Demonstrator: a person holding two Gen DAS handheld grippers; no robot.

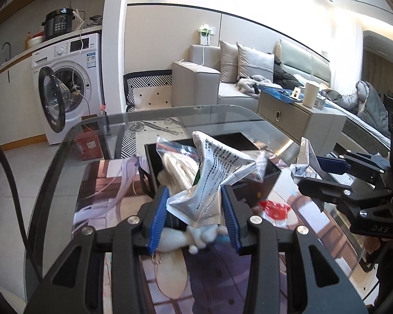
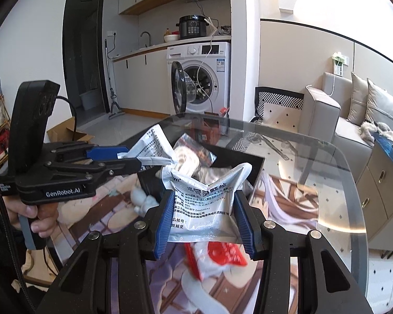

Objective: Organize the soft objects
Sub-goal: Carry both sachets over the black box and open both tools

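My left gripper [image 1: 194,216] is shut on a silver printed pouch [image 1: 209,180] and holds it over the near edge of a black box [image 1: 271,178]. The box holds a clear bag of white soft stuff [image 1: 178,164]. My right gripper [image 2: 203,217] is shut on a second silver printed pouch [image 2: 204,204] in front of the same box [image 2: 256,164]. The left gripper also shows in the right wrist view [image 2: 133,157], the right gripper in the left wrist view [image 1: 309,170]. A small white plush toy [image 1: 201,235] and a red and white packet [image 2: 217,256] lie on the table.
The glass table [image 2: 340,172] carries a printed anime mat [image 1: 112,198]. A washing machine [image 2: 199,78] with its door open stands behind. A grey sofa [image 2: 348,120] and a low cabinet [image 1: 301,120] stand to the right. A cardboard box [image 2: 68,133] sits on the floor.
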